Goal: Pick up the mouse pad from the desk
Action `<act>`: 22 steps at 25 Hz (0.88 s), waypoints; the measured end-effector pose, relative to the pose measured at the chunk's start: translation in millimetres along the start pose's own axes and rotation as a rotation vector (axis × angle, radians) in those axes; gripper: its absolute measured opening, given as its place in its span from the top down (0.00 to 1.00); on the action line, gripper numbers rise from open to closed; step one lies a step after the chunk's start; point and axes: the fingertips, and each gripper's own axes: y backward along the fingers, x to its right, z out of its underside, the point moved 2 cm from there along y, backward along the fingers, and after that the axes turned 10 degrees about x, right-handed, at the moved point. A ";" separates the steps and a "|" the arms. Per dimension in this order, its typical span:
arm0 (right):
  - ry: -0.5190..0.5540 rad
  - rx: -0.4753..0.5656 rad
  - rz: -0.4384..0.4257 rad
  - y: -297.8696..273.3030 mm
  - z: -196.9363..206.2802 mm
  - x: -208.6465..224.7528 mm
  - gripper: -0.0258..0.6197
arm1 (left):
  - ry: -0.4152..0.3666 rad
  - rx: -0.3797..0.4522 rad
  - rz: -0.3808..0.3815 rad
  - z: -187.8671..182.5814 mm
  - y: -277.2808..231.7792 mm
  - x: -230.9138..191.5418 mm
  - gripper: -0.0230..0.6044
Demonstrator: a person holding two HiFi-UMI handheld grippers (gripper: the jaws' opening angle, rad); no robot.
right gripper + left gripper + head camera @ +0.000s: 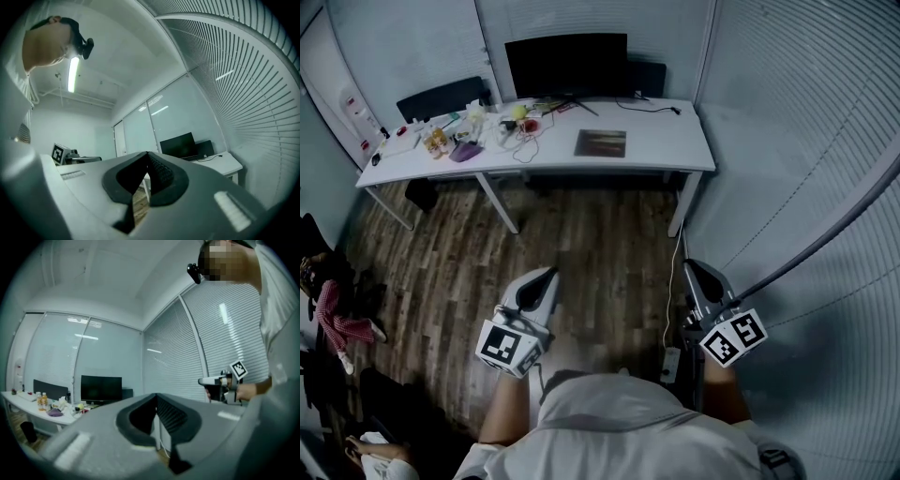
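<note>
The mouse pad [601,143] is a dark rectangle lying flat on the right half of the white desk [675,141], far ahead of me. My left gripper [546,276] hangs over the wooden floor, well short of the desk, shut with nothing in it. Further right, my right gripper [697,267] is also shut and empty, close to the blinds. In the left gripper view the jaws [156,401] meet, and the right gripper [206,380] shows beyond them. The right gripper view has its jaws [148,159] closed too, with the left gripper [93,159] off to the side.
A black monitor [567,64] stands at the desk's back. Bottles, cables and small clutter [478,127] cover the desk's left half. A black chair [441,97] sits behind it. Slatted blinds [806,150] wall the right side. A seated person's legs [337,319] are at the left.
</note>
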 end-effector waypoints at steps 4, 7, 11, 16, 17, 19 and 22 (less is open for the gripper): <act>-0.027 0.009 -0.094 -0.7 5.6 2.7 0.96 | 0.007 -0.021 -0.008 7.6 -9.0 12.0 0.96; -0.009 -0.036 -0.099 -18.2 23.1 7.0 0.96 | 0.021 -0.048 -0.028 18.9 -9.4 2.4 0.96; -0.057 -0.075 -0.073 -32.4 39.3 27.3 0.96 | 0.038 -0.044 -0.044 29.7 -25.3 -11.3 0.96; -0.052 -0.107 -0.024 -63.4 52.2 56.2 0.96 | 0.038 -0.011 -0.010 42.0 -55.2 -44.5 0.96; -0.033 -0.113 -0.014 -73.7 55.1 60.8 0.95 | 0.042 -0.002 -0.002 45.0 -62.2 -55.6 0.96; -0.003 -0.123 0.010 -97.1 60.8 72.4 0.96 | 0.058 0.009 0.001 51.9 -79.8 -81.6 0.96; 0.013 -0.153 0.057 -132.5 72.7 94.7 0.96 | 0.073 -0.008 0.004 63.4 -110.3 -121.8 0.96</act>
